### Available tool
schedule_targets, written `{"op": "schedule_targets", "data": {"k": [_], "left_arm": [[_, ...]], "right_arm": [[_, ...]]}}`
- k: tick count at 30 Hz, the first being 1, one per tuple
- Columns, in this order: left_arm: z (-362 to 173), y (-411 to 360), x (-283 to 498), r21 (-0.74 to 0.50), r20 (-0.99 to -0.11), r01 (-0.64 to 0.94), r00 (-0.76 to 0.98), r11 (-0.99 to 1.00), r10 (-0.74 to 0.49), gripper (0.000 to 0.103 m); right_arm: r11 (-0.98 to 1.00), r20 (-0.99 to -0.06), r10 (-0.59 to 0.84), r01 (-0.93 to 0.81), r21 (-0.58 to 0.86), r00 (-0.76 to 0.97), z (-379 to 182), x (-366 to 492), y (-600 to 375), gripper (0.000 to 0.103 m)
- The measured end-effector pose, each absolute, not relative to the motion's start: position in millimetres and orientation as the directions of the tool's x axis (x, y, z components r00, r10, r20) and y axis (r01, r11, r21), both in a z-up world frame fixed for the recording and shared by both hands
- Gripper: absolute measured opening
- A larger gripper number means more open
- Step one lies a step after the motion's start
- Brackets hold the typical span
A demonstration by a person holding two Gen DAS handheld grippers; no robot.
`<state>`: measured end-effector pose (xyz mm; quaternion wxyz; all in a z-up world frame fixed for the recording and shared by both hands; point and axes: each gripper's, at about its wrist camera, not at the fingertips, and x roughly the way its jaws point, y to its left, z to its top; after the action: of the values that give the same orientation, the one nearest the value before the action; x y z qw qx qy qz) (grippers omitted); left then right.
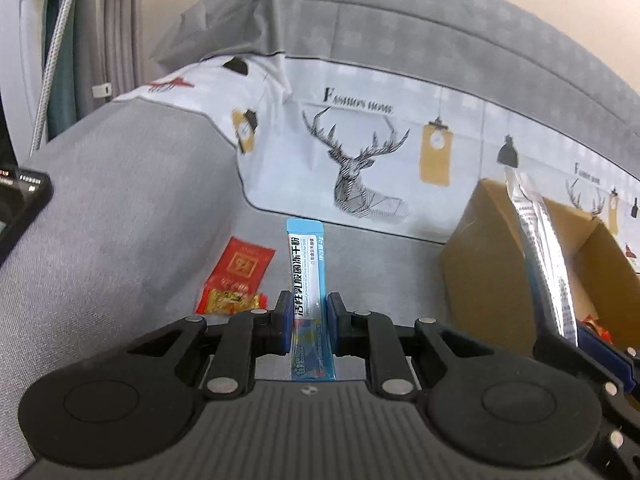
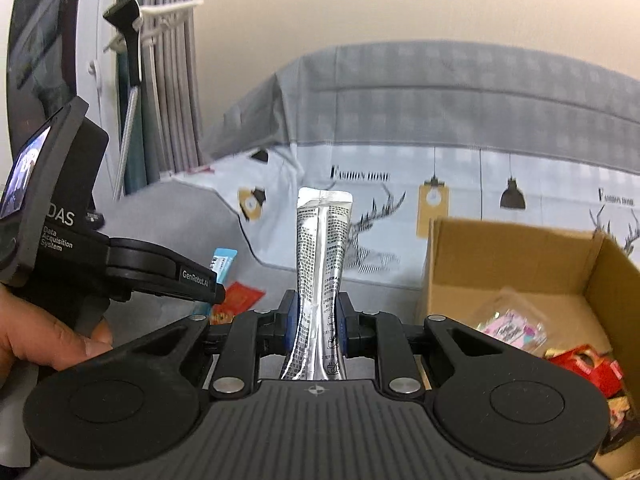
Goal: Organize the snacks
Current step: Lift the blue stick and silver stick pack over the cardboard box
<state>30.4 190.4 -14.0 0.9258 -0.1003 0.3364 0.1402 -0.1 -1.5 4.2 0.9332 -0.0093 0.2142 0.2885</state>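
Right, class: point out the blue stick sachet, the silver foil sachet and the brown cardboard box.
Blue stick sachet [image 1: 307, 276]: left wrist view, on its printed white middle.
Silver foil sachet [image 2: 322, 256]: right wrist view, on its printed upper half.
Brown cardboard box [image 2: 508, 264]: right wrist view, on its inner back wall.

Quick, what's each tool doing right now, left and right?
Left tool: closed on the blue sachet.
Right tool: closed on the silver sachet, which pinches in at the pads.
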Motion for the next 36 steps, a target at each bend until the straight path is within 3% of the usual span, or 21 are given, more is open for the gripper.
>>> {"op": "schedule_targets", "data": {"k": [8,15,22,28,36], "left_arm": [[8,167,28,-0.113,-0.59,-0.278,0.791,0.954,0.161,0.019],[22,135,31,-0.152,-0.474,-0.163,0.877,0.975,0.073,0.019],[33,83,37,-0.145,-0.354,0.013,0.933,0.989,-0.064,0.019],[30,37,45,-0.125,-0.327,0.119,0.932,0.985,-0.154,0.019],[22,-3,52,-0.085,-0.328,0.196,0.92,0.977,-0.213,0.019]], "right_arm": [[0.856,-0.36,0.511,-0.502,0.126,0.781,12,3,-26,0.022],[0.894,-0.329,0.448,-0.428,0.134,0.832,18,8,-49,0.022],[0.973,-0.28,0.224,-0.2,0.112,0.933,25,17,-88,0.022],[0.987,-0.299,0.067,-0.019,0.159,0.952,24,30,-132,0.022],[0.986,-0.344,0.004,0.053,0.156,0.939,12,41,-163,0.022]]}}
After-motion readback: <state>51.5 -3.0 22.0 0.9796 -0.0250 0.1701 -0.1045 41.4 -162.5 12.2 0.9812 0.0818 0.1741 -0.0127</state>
